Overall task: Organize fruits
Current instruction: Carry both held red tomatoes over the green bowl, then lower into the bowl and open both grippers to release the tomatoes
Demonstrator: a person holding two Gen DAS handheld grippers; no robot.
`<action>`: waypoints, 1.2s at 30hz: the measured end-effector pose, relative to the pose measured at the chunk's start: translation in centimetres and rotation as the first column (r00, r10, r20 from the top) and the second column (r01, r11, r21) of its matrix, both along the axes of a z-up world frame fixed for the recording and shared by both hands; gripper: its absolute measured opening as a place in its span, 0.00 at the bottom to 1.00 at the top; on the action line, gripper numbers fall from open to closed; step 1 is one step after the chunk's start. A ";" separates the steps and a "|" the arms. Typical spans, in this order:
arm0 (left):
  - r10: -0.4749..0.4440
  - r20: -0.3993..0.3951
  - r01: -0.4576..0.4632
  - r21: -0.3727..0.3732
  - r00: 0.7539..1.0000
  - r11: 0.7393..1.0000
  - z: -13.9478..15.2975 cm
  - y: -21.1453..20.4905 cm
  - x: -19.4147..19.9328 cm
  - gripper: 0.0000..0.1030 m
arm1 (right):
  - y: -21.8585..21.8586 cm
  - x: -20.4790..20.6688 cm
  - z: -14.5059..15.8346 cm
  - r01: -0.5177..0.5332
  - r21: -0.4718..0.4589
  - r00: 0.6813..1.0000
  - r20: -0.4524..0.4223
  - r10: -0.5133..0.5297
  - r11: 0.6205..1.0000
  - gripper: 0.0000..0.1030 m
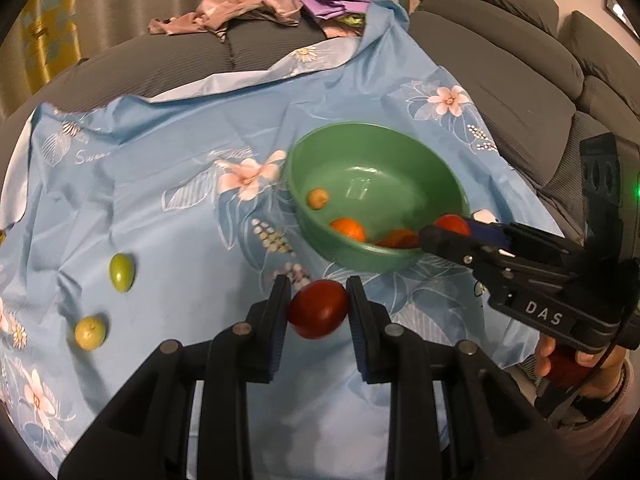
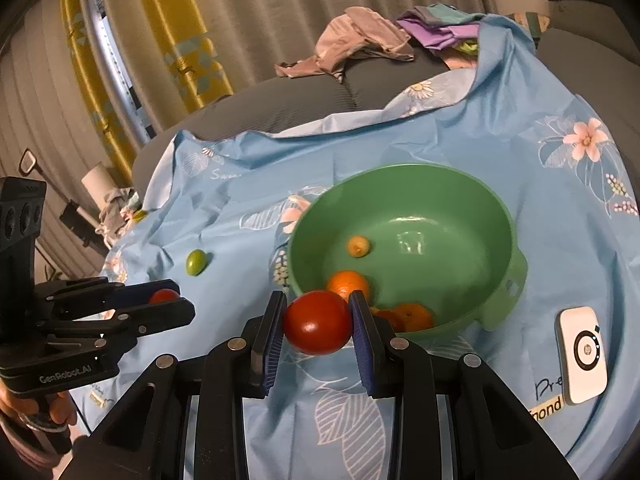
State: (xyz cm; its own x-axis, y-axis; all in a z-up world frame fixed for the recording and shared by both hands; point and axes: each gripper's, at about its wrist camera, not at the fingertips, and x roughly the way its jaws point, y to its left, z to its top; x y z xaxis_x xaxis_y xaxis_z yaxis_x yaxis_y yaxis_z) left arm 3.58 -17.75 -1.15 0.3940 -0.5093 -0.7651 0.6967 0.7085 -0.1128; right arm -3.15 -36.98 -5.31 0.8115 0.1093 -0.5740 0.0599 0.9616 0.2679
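the left claw (image 1: 319, 312) is clamped on a red tomato (image 1: 319, 314), just short of the green bowl's (image 1: 384, 258) near rim. the right claw (image 2: 318, 322) is clamped on a second tomato (image 2: 318, 322), over the bowl's near edge. inside the bowl lie two oranges (image 2: 348, 285) and a small yellow fruit (image 2: 358, 246). left of the bowl, on the blue flowered cloth (image 1: 180, 240), sit a green fruit (image 1: 122, 272) and a yellow one (image 1: 90, 333). a white device (image 2: 582, 360) lies right of the bowl.

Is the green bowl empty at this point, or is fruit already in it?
Not empty. The green bowl holds a small yellowish fruit and oranges at its near side; most of its floor is bare.
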 end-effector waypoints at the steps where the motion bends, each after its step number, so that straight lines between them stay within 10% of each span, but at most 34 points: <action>1: -0.007 0.004 0.007 -0.002 1.000 1.000 0.0 -0.4 0.1 0.27 | -0.2 0.0 -0.1 0.004 0.003 1.000 -0.001 -0.004 1.000 0.32; 36: -0.067 -0.018 0.068 0.073 0.998 0.995 -4.0 -10.1 5.9 0.28 | -4.6 2.8 -2.1 0.089 -0.052 0.994 -0.061 -0.092 0.995 0.32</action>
